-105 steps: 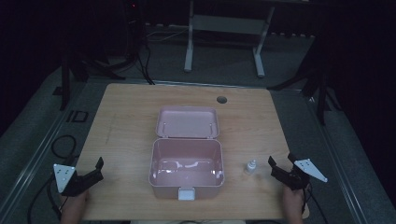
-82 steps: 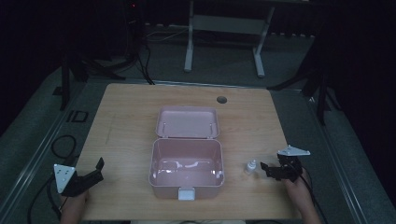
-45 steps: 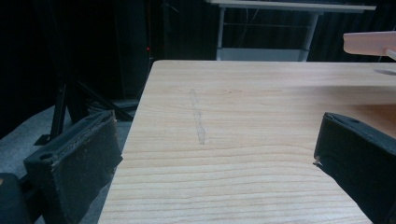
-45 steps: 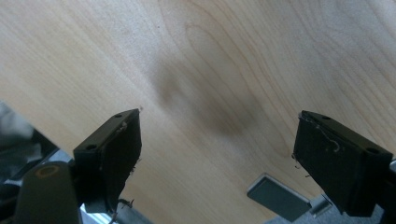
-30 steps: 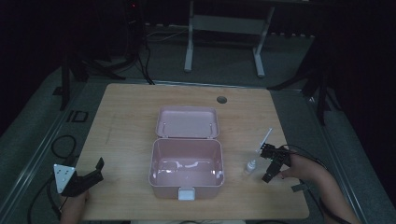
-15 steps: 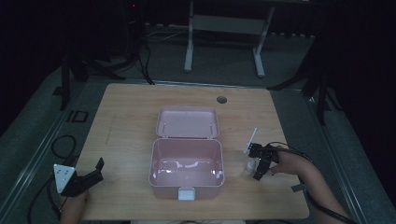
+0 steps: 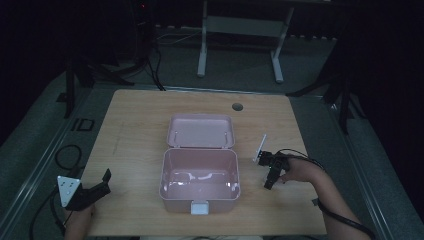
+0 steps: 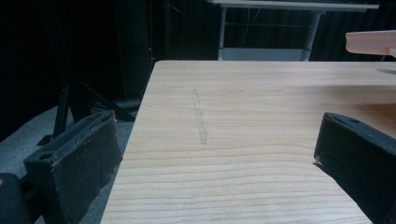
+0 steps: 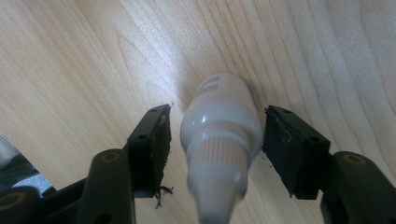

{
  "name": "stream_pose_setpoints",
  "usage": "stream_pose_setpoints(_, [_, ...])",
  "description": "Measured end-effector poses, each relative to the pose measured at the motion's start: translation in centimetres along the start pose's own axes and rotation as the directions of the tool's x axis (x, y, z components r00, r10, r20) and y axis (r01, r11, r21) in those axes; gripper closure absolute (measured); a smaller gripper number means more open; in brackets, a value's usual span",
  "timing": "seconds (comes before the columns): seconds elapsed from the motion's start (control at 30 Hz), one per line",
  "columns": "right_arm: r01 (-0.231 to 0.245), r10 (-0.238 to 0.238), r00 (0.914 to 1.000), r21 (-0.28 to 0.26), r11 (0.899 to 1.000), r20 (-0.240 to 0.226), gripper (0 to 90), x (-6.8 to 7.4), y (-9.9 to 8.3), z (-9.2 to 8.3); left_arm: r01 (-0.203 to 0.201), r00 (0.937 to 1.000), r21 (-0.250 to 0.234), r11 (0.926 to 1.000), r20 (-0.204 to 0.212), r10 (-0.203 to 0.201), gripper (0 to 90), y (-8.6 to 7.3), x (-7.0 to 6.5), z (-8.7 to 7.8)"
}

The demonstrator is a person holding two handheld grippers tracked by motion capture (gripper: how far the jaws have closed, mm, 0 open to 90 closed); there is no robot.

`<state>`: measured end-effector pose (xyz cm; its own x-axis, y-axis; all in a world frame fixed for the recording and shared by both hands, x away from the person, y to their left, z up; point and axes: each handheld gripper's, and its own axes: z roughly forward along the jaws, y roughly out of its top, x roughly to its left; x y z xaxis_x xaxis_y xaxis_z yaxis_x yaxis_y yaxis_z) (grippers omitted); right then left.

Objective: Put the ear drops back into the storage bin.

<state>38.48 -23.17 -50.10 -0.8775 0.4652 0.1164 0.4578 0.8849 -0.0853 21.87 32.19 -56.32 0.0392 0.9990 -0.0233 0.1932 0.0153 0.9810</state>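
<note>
Here's the wooden table, pale grain running its length, with a faint grey scuff showing on the boards in the left gripper view and a small round cable hole near the far edge. Around it the room is dark: grey floor, black stand legs off to the far left, a light metal frame standing beyond the far edge, and loose cables on the floor at the near left.

Centre table sits the pink box, open, with its lid laid back towards the far side.

Over to the right, the right gripper points down at the table just right of the box, the person's hand behind it. In the right gripper view the small white bottle stands on the wood between the jaws. They've just been closing in on it, the right pad looks about touching, and a gap shows at the left pad, so no clamp on it yet.

The left gripper rests at the near left corner, well apart from the box, jaws spread wide with bare wood between them.
</note>
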Motion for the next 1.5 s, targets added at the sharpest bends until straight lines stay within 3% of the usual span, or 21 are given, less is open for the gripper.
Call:
stream_pose_setpoints(0.37, [-0.012,0.012,0.9999,0.002,1.0,-0.008,53.4,-0.3,0.8,0.4,0.0,1.0,0.0,1.0,0.005,0.0,0.5,0.0,0.0,0.0])
stream_pose_setpoints(0.53, [0.012,-0.012,0.9999,0.005,1.0,0.006,56.0,0.0,0.9,0.3,-0.001,1.0,0.0,1.0,0.004,0.001,0.5,0.0,0.0,0.0])
stream_pose_setpoints(0.6, [0.047,-0.047,0.998,0.004,0.999,0.043,59.2,0.2,0.8,0.0,-0.001,1.0,0.001,1.0,0.003,0.001,0.5,0.0,0.0,0.0])
stream_pose_setpoints(0.7, [0.076,-0.076,0.9956,0.014,0.997,0.055,59.3,0.4,0.8,-0.1,-0.002,1.0,0.001,1.0,0.004,0.002,0.5,0.0,0.0,0.0])
stream_pose_setpoints(0.83, [0.151,-0.153,0.9846,0.029,0.988,0.085,59.4,1.1,0.6,-0.2,-0.002,1.0,0.001,1.0,0.002,0.002,0.5,0.0,0.0,0.0])
stream_pose_setpoints(0.97, [0.185,-0.188,0.9774,0.037,0.982,0.097,59.4,1.4,0.5,-0.4,-0.003,1.0,0.002,1.0,0.002,0.003,0.4,0.0,-0.1,0.0])
stream_pose_setpoints(1.03, [0.228,-0.232,0.9666,0.048,0.972,0.109,59.4,1.8,0.4,-0.6,-0.002,1.0,0.001,1.0,0.002,0.002,0.5,0.0,0.0,0.0])
stream_pose_setpoints(1.13, [0.269,-0.274,0.9561,0.06,0.961,0.105,59.4,2.3,0.3,-0.8,-0.002,1.0,0.002,1.0,0.002,0.002,0.5,0.0,-0.1,0.0])
stream_pose_setpoints(1.17, [0.269,-0.274,0.9561,0.06,0.961,0.105,59.4,2.3,0.3,-0.8,-0.002,1.0,0.002,1.0,0.002,0.002,0.5,0.0,-0.1,0.0])
stream_pose_setpoints(1.23, [0.324,-0.33,0.9373,0.069,0.944,0.113,59.4,2.9,0.2,-1.0,-0.002,1.0,0.002,1.0,0.002,0.002,0.5,0.0,0.0,0.0])
stream_pose_setpoints(1.27, [0.324,-0.33,0.9373,0.069,0.944,0.113,59.4,2.9,0.2,-1.0,-0.002,1.0,0.002,1.0,0.002,0.002,0.5,0.0,0.0,0.0])
stream_pose_setpoints(1.37, [0.385,-0.392,0.9108,0.076,0.92,0.13,59.4,3.6,0.1,-1.3,-0.001,1.0,0.002,1.0,0.002,0.001,0.5,0.0,0.0,0.0])
stream_pose_setpoints(1.5, [0.402,-0.409,0.9028,0.079,0.912,0.131,59.4,4.2,0.1,-1.5,0.0,1.0,0.002,1.0,0.001,0.0,0.5,0.0,0.0,0.0])
